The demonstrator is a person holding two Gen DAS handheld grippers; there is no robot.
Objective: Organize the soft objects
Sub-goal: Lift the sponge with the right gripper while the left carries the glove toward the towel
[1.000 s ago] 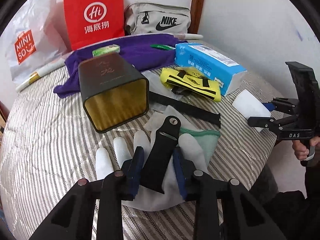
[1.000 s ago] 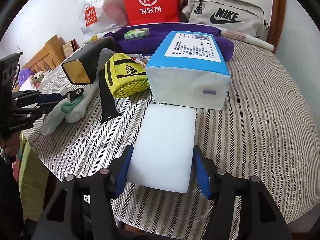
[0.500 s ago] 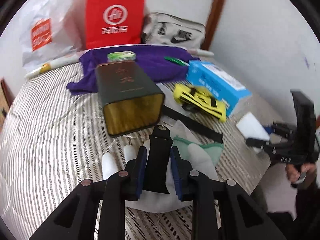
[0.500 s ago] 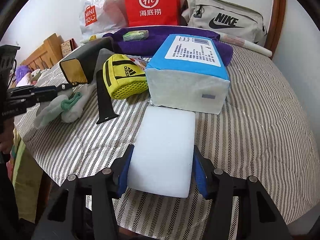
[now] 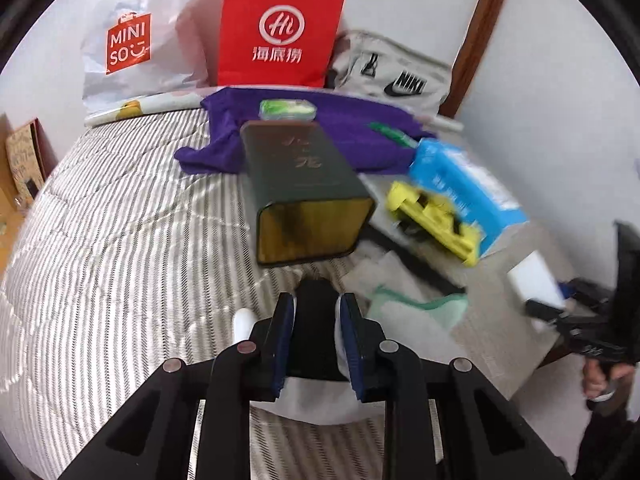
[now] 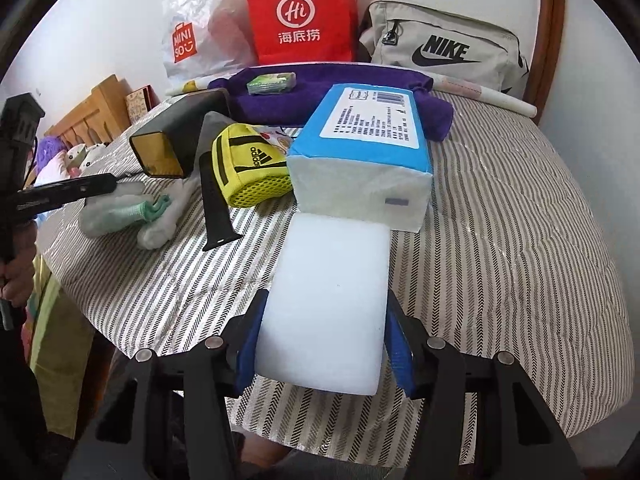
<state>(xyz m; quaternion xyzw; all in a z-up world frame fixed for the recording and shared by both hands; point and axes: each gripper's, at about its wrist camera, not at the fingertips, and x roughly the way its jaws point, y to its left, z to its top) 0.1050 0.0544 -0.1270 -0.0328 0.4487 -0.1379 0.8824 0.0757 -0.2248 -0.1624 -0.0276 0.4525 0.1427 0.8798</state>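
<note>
Striped bedding filled the left wrist view, and near the camera the left gripper had just been closing: its blue pads were clamped on a black strap together with the white glove under it. One glove fingertip poked out left of the pads. Just beyond stood a dark box with a gold end, lying on its side. Right of it lay a yellow pouch against a blue tissue pack, and farther back a purple cloth, a red bag and a grey bag. At the far right edge the right gripper held a white sponge.

From the right wrist view, the right gripper gripped that white sponge by its long sides, its far end touching the tissue pack. To the left lay the yellow pouch and a second black strap. Farther left, the left gripper sat on the glove, beside the dark box.
</note>
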